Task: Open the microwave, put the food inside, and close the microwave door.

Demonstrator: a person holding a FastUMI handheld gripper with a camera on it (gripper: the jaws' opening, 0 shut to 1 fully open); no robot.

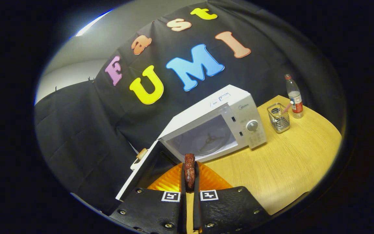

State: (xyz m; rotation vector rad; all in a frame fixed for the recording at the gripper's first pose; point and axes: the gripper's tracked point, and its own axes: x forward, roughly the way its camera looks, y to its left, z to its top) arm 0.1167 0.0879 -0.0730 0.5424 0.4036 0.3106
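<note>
The claw (189,182) at the bottom middle is squeezed tight on a brown piece of food (189,170), standing up between its fingers; an orange plate (174,180) sits just under it; beyond, in the middle, the white microwave (219,126) stands on the wooden table (287,169), its door (144,169) swung open to the left.

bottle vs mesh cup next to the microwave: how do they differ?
The plastic bottle is taller and slimmer; the metal mesh cup is shorter and wider. The bottle is clear, capped and labelled; the mesh cup is open-topped with a pink stick leaning out. The bottle stands farther from the microwave than the cup. Both stand upright on the wooden table. The gripper is shut on the food piece.
</note>
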